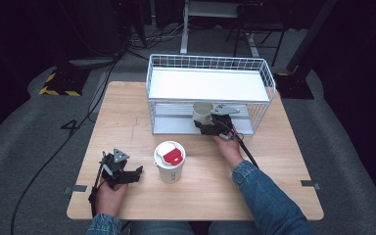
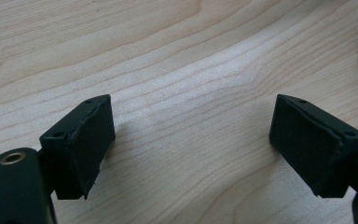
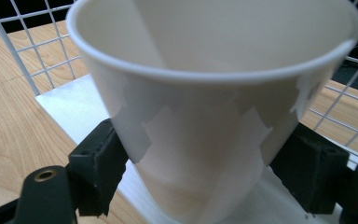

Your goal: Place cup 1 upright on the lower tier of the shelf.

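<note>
The open white paper cup (image 3: 205,116) is standing at the mouth of the lower shelf of the white wire rack (image 1: 208,63) on the pale wooden counter (image 1: 127,117); I am clamping my right claw (image 1: 206,128) on its sides, likely placing or fetching it. Nearer me, the lidded white cup with the red tab (image 1: 169,160) is waiting. My left claw (image 1: 136,175) is resting spread apart beside it. Next I need a steady move, without crushing the thin wall.

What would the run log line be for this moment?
right gripper: shut on open white paper cup, lower shelf of white wire rack | left gripper: open, above wooden table
</note>
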Available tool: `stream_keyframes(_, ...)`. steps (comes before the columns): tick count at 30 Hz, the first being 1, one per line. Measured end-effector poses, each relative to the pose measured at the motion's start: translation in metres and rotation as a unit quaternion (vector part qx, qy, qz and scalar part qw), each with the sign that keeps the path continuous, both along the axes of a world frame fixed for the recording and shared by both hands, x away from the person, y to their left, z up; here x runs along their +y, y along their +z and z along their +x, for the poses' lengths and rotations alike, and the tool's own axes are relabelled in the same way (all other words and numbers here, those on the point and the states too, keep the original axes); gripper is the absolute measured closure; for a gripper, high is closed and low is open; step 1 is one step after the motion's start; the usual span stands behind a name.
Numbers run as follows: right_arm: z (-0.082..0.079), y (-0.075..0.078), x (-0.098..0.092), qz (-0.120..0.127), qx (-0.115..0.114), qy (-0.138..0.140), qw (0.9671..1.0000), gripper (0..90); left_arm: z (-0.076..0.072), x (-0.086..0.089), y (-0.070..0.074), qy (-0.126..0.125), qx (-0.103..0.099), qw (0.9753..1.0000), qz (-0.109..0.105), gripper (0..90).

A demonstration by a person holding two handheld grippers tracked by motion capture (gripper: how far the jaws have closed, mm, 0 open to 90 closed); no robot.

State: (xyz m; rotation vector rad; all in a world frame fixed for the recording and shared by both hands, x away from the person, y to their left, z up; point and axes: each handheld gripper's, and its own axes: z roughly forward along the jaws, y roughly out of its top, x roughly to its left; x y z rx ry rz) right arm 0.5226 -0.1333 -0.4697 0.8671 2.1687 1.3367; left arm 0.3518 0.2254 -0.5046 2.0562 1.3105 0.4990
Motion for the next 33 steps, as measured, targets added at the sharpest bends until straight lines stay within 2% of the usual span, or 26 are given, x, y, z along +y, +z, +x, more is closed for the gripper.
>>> stream_keyframes(18, 0.011, -0.009, 0.004, -0.008, 0.024, -0.015, 0.9996, 22.7, 0.000, 0.000, 0.000, 0.000, 0.000, 1.0000, 0.000, 14.8)
stream_keyframes(33, 0.016, -0.010, 0.001, 0.005, 0.044, -0.013, 0.9989, 21.8, 0.000, 0.000, 0.000, 0.000, 0.000, 1.0000, 0.000, 14.8)
